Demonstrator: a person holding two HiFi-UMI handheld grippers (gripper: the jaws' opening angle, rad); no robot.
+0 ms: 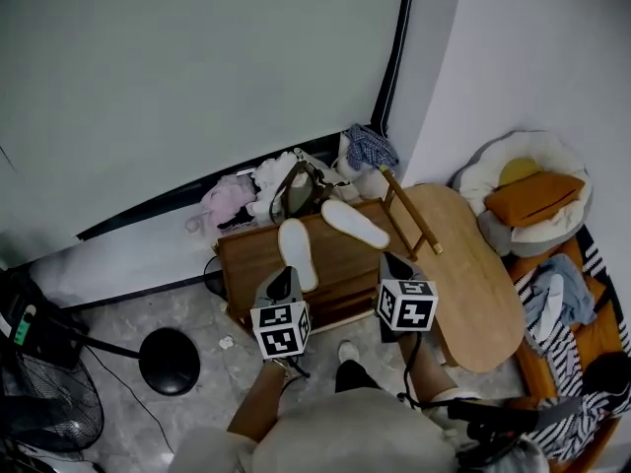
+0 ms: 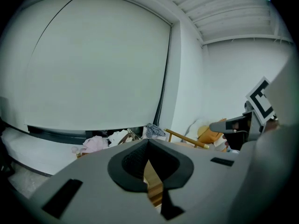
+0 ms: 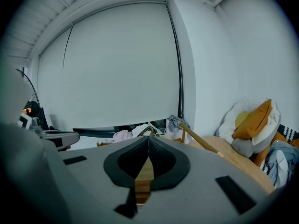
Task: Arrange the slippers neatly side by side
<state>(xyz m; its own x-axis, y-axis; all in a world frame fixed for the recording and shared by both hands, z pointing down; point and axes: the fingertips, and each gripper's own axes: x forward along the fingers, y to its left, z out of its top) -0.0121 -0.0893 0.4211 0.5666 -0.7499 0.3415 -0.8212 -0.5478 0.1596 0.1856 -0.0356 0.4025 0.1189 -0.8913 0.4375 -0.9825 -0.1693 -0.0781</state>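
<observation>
Two white slippers lie on a low rectangular wooden table [image 1: 347,267] in the head view. One slipper [image 1: 297,252] points straight away from me, and the other slipper [image 1: 355,223] lies angled off to its right; they are apart. My left gripper [image 1: 283,278] hovers just in front of the first slipper, jaws shut and holding nothing. Off to the right, my right gripper [image 1: 388,262] is near the table's right end, also shut and empty. In each gripper view the dark pads meet at the tip, for the left gripper [image 2: 148,143] and the right gripper [image 3: 148,141] alike.
A heap of clothes and a bag [image 1: 287,187] sits behind the table against the wall. An oval wooden table [image 1: 478,284] with a wooden rail [image 1: 410,211] adjoins on the right. Cushions [image 1: 533,198] lie far right. A fan [image 1: 39,402] and a black round base [image 1: 169,361] stand left.
</observation>
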